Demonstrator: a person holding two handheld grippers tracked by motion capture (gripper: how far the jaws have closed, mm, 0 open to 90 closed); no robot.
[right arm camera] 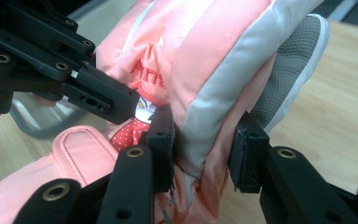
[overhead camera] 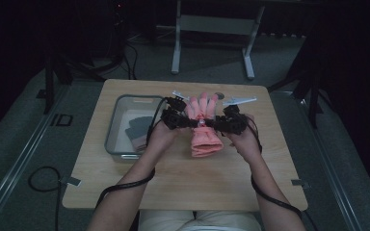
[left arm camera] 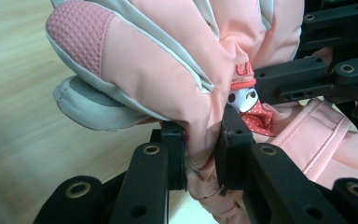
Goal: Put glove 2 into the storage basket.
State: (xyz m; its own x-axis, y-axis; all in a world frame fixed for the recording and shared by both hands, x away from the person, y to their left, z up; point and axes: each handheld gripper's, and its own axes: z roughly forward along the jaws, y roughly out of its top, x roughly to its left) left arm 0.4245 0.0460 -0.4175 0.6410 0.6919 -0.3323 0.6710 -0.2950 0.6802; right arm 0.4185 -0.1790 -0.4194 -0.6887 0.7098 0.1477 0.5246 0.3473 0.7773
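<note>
A pink padded glove (overhead camera: 205,139) with grey trim hangs above the middle of the wooden table (overhead camera: 183,183), fingers pointing away from me and cuff toward me. My left gripper (overhead camera: 191,122) is shut on its left edge near the wrist, and my right gripper (overhead camera: 218,123) is shut on its right edge. In the left gripper view the pads (left arm camera: 175,154) squeeze a fold of the glove (left arm camera: 168,70) beside a small cartoon patch (left arm camera: 244,99). In the right gripper view the gripper (right arm camera: 205,144) pinches the glove's (right arm camera: 214,56) grey-edged side seam. The left gripper's jaw reaches in from the upper left.
A clear rectangular tray (overhead camera: 116,120) stands on the table's left part with a grey glove (overhead camera: 138,128) inside. A small round object (overhead camera: 219,95) lies near the far edge. White stand legs (overhead camera: 176,53) rise beyond the table. Cables trail from both grippers off the front edge.
</note>
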